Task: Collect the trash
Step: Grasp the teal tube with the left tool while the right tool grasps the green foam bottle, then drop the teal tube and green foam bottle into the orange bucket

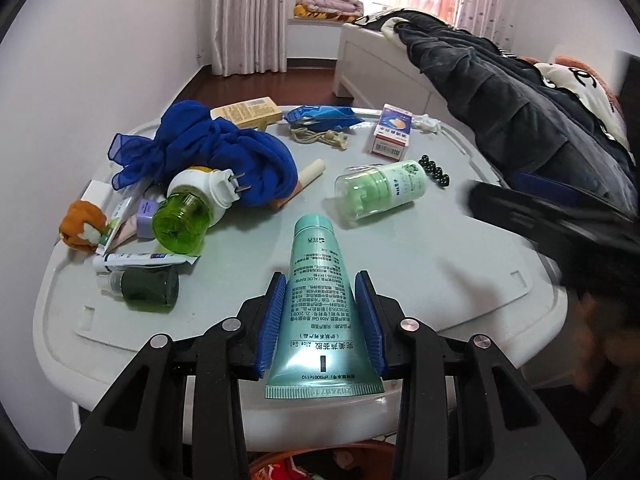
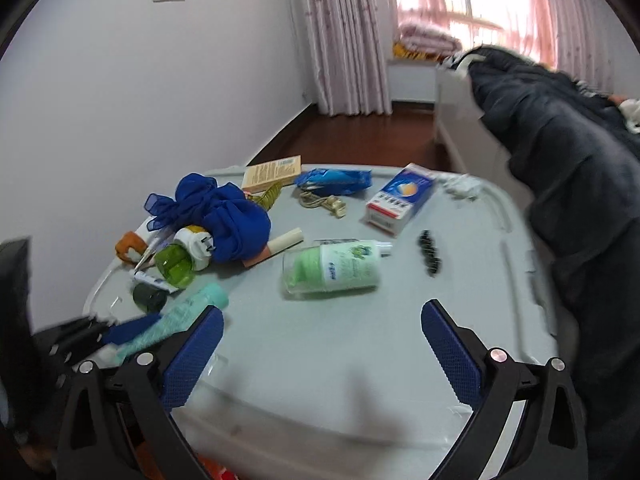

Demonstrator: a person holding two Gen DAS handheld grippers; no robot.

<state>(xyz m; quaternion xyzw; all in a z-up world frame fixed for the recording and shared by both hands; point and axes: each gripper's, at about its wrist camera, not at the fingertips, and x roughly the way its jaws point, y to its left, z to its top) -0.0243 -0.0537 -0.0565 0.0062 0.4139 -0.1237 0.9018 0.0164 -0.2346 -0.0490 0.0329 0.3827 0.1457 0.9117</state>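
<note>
Left wrist view: your left gripper [image 1: 320, 320] clamps the teal tube [image 1: 316, 300] by its flat lower body at bottom centre, cap pointing away, probably ready for binning. Your right gripper [image 2: 320, 344] hangs wide and empty, facing the pump bottle [image 2: 332, 268] mid-frame.

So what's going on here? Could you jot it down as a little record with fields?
surface: grey plastic lid used as a tabletop
left gripper: shut on the teal tube
right gripper: open, nothing between its pads
nearest loose item: green pump bottle, lying on its side
other clutter: blue scarf, medicine box, green vaporizer
</note>
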